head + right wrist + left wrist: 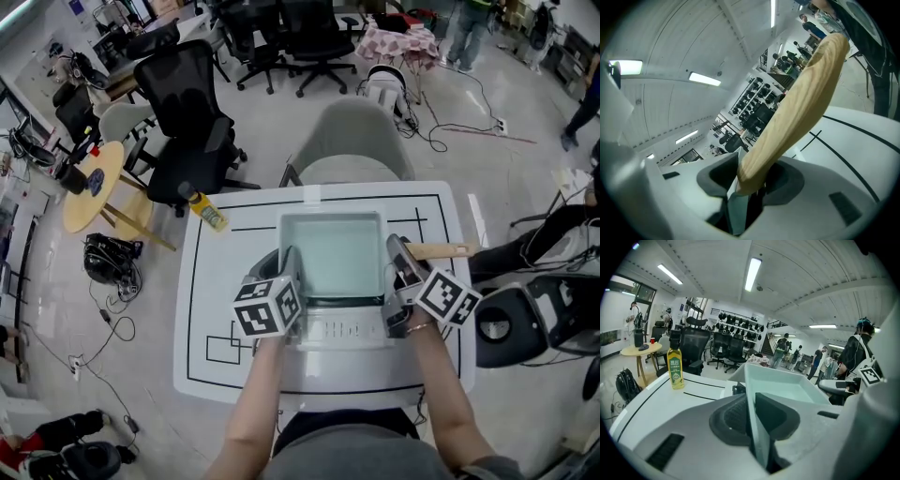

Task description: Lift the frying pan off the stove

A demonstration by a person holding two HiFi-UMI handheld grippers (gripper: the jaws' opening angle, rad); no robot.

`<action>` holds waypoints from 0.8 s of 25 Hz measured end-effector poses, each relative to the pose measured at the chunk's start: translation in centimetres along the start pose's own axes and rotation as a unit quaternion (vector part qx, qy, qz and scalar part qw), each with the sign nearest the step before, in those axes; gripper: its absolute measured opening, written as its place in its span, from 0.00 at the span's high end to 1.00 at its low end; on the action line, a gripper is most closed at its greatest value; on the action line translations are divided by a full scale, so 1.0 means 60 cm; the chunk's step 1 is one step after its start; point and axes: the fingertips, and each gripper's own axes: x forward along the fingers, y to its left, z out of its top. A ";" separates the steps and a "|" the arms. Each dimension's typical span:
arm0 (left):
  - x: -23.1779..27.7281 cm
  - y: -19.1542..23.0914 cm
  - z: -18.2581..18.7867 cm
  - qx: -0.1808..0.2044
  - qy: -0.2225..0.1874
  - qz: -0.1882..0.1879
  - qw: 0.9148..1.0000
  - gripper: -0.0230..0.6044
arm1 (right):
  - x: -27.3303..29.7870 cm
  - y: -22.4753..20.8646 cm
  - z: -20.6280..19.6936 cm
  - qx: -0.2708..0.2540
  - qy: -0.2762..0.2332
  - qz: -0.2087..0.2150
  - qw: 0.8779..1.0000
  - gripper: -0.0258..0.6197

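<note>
A yellow-green bottle (208,212) stands on the white table (214,309), well left of the stove (342,330) and clear of any lift path. At the stove's left edge, the left gripper (752,414) is clamped on the thin left wall of the frying pan (333,253), with one pad inside the rim and one outside. The pan itself, square and pale green, sits flat on top of the stove, above its control strip. At the stove's right edge, the right gripper (750,182) is clenched around the root of the wooden handle (441,250), where it meets the pan's rim, and the handle juts out to the right beyond the stove. With both sides gripped, the lift is probably best done straight up with both hands rising together, so the pan stays level and neither wall twists in its pads. The left hold is on a narrow, smooth edge, so it looks the likelier one to slip. Firm pressure there and a slow start should help. The base should clear the stove before the pan moves sideways.
</note>
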 end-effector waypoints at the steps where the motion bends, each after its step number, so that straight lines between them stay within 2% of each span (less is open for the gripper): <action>1: -0.004 -0.001 0.006 0.004 -0.005 0.002 1.000 0.90 | -0.003 0.005 0.001 0.003 -0.002 0.004 1.000 0.72; 9: -0.041 -0.018 0.054 0.014 -0.043 -0.003 0.999 0.90 | -0.023 0.055 0.034 -0.011 -0.022 0.035 0.999 0.72; 20: -0.104 -0.032 0.092 0.018 -0.087 -0.001 0.996 0.90 | -0.054 0.117 0.056 -0.032 -0.034 0.069 0.997 0.72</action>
